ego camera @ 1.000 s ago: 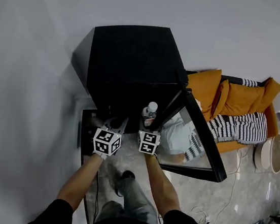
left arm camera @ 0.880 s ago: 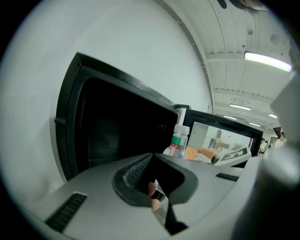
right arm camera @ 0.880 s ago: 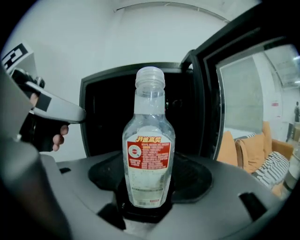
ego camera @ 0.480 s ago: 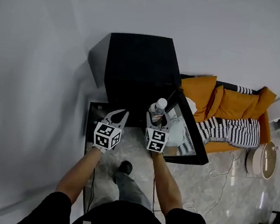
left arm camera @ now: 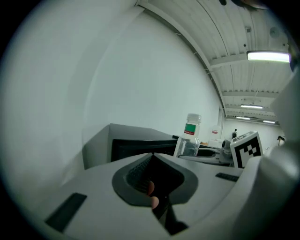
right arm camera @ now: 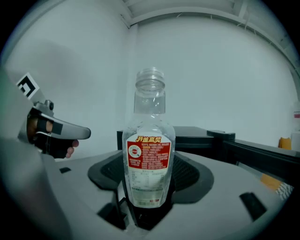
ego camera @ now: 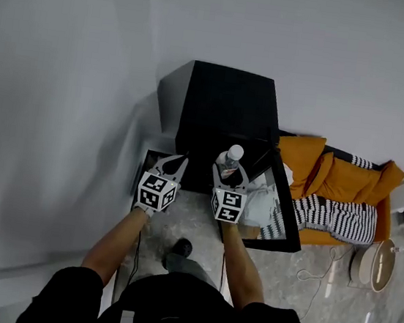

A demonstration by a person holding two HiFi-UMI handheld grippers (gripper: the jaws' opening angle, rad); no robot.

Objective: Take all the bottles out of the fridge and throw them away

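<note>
Right gripper [right arm camera: 149,172]: jaws clamped on the lower body of a clear bottle [right arm camera: 149,154] with a red label, bottle upright. In the head view the bottle [ego camera: 229,161] sits outside the fridge [ego camera: 227,112], just in front of its open face, with the fridge at 12 o'clock from it. Left gripper [left arm camera: 152,155]: jaws together, nothing between them (a fingertip shows behind them); it hangs at 9 o'clock from the right gripper, apart from it. Fridge door [ego camera: 284,212] swung open at 4 o'clock. Orange sofa [ego camera: 336,178] at 3 o'clock, beyond the door.
</note>
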